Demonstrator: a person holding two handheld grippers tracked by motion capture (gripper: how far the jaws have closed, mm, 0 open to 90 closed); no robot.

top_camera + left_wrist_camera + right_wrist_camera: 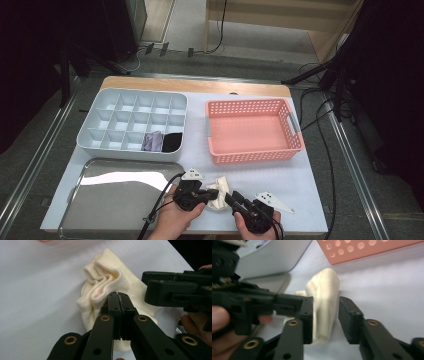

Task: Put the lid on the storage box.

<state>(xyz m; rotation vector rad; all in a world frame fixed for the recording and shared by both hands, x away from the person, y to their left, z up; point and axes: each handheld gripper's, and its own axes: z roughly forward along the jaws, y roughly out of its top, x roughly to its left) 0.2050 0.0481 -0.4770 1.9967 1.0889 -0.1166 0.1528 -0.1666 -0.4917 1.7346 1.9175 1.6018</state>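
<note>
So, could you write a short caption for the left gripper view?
Left claw shut on a crumpled cream sock lying on the white table.

The high view was evenly and fairly brightly lit from above on the pale surface (300,185), while the room around it fell into near black at both sides. The flat polished steel tray (120,200) threw back a broad white glare. That picture was soft and low in detail. In the left gripper view the crumpled cream ribbed sock (105,290) was sharp, with faint shadows. The right gripper view was blurred throughout, the perforated pink plastic basket (367,250) hazy.
</note>
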